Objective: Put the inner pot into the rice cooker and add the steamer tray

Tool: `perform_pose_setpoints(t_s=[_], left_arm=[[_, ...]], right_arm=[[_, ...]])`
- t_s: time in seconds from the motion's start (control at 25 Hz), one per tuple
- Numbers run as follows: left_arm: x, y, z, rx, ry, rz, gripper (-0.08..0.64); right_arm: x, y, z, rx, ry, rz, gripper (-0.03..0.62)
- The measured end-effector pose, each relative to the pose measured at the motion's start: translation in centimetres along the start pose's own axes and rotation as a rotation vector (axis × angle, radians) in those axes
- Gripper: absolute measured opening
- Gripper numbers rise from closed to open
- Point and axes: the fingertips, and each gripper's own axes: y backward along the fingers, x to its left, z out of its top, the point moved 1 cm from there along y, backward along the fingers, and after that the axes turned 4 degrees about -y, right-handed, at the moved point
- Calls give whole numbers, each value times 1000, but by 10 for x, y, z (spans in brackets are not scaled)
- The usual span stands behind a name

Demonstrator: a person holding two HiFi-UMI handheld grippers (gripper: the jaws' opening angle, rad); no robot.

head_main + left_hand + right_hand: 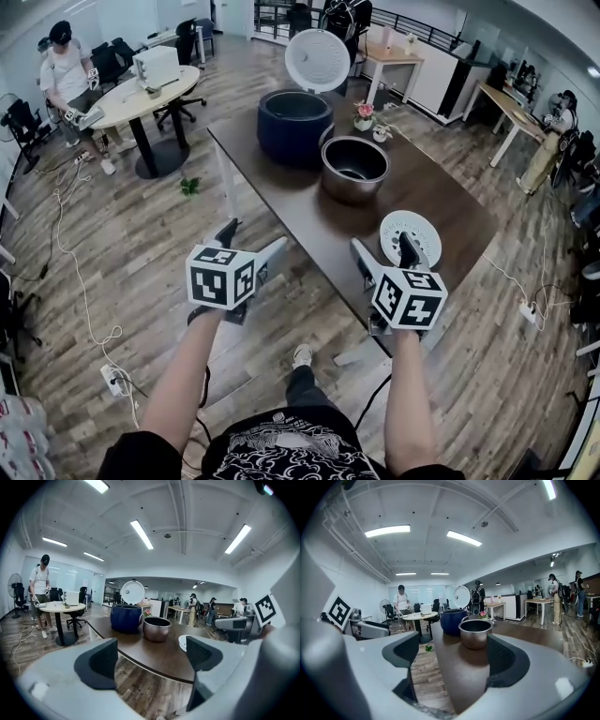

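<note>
Nothing legible is showing in any view: no text, brand, number or sign. The marker cube (221, 277) on the left hand-held gripper (251, 246) and its counterpart on the right hand-held gripper (384, 253) are displaying only black-and-white square patterns.

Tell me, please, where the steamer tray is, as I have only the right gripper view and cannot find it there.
Observer: The steamer tray lies flat on the table, near its corner, just beyond the right gripper.
Operator: Thank you. Is the left gripper carrying anything?
Observer: No. The left gripper has its jaws apart with nothing between them, and it is held over the floor, off the table's edge.
Operator: And is the rice cooker ready for the pot?
Observer: In the head view, the rice cooker is open and looks empty inside; the inner pot stands on the table beside it.
</note>
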Motion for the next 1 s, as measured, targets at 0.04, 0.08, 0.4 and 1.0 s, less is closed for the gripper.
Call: perform_pose_setpoints(t_s=[0.04, 0.08, 0.4, 1.0], left_arm=[[5, -8, 4, -1, 2, 4, 460], [8, -17, 8, -2, 3, 6, 460], [23, -92, 40, -4, 13, -2, 460], [35, -218, 79, 24, 10, -28, 459]], right_arm=[[-2, -9, 2, 2, -2, 4, 436], [-6, -17, 5, 4, -2, 7, 436], [-52, -78, 34, 5, -30, 1, 436], [-136, -170, 61, 32, -64, -27, 436]])
